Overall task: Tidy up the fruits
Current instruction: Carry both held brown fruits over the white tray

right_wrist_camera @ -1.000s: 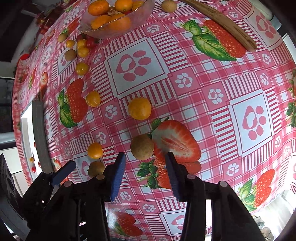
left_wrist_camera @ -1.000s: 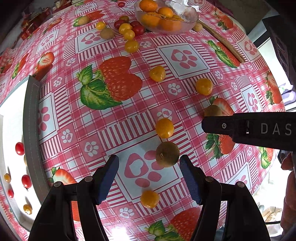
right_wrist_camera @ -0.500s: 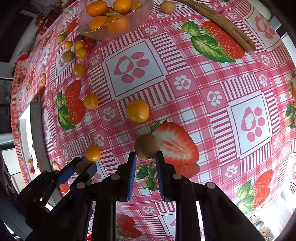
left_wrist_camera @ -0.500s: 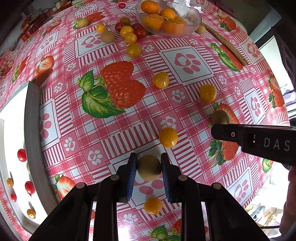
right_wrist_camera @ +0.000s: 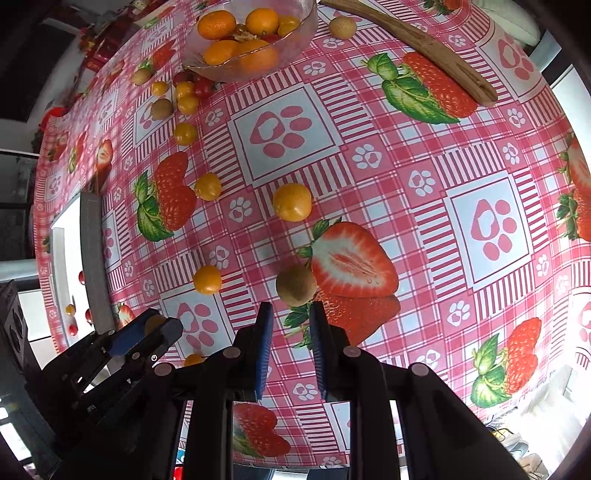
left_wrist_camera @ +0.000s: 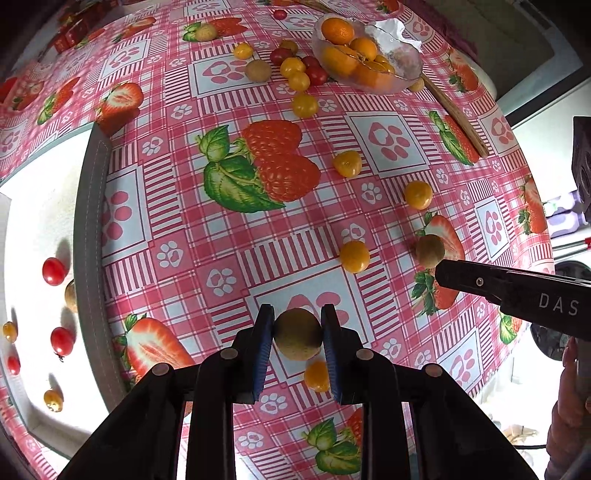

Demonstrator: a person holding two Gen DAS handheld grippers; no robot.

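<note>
A brown round fruit is clamped between the blue pads of the left gripper, both pads pressed against its sides. A small yellow fruit is seen just below it, on the tablecloth.

The right gripper is clenched with nothing between its pads; a narrow gap is seen between them. A second brown fruit lies on the tablecloth just beyond the fingertips, apart from them, beside a printed half-strawberry. In the left wrist view this same fruit is found at the tip of the right gripper's black finger.

The glass bowl is taken as landmark. Oranges are held in it. A cluster of yellow and red cherry tomatoes lies just beside the bowl, with another brown fruit next to the cluster. Three further yellow fruits are scattered between the bowl and the grippers. A wooden stick lies just beside the bowl on the tablecloth.

Well apart from the bowl, a white tray with a grey rim is noted at the cloth's edge, with red and yellow cherry tomatoes in it.
</note>
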